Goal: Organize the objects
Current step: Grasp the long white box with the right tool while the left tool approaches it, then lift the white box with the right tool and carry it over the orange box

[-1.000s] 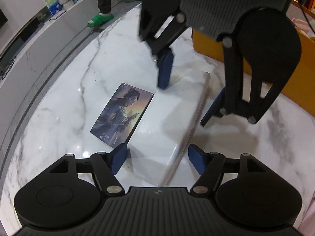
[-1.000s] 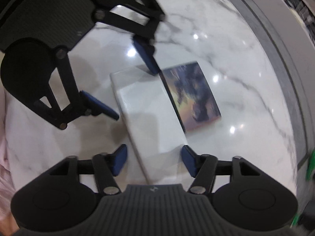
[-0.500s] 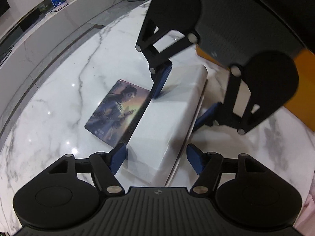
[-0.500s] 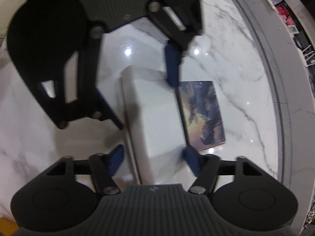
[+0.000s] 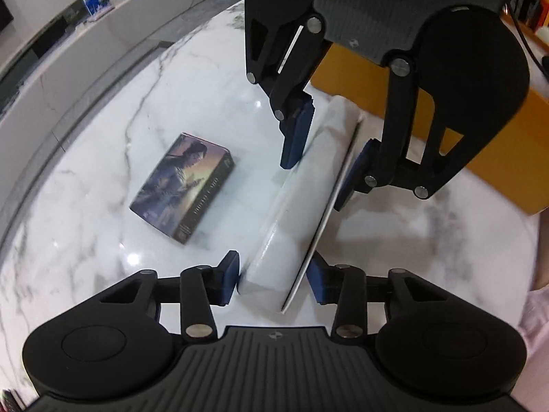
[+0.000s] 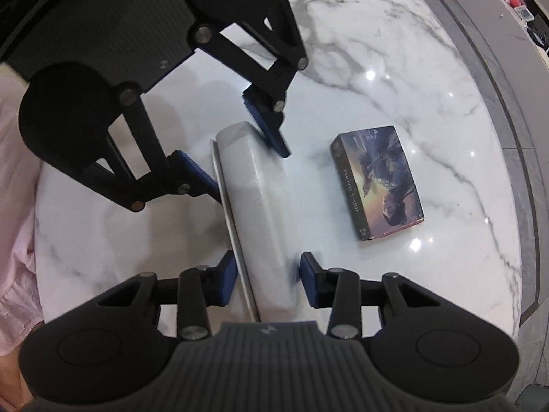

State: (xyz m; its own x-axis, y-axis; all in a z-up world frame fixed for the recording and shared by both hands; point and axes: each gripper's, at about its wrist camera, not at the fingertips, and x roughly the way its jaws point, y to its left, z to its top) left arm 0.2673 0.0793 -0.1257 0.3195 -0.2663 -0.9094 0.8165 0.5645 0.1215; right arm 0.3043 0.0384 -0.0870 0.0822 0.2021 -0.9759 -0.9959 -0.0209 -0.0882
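Both tools, left (image 5: 272,279) and right (image 6: 269,278), clamping white box (image 5: 302,199) ends, picture box (image 5: 183,185) well apart

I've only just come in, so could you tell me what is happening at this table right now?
A person is working two handheld grippers on a white box, one at each end. The left gripper and the right gripper each have their fingers on either side of the box, which is tipped up on its edge on the marble table. A picture-covered box lies flat beside it, apart from it, and an orange bin stands behind.
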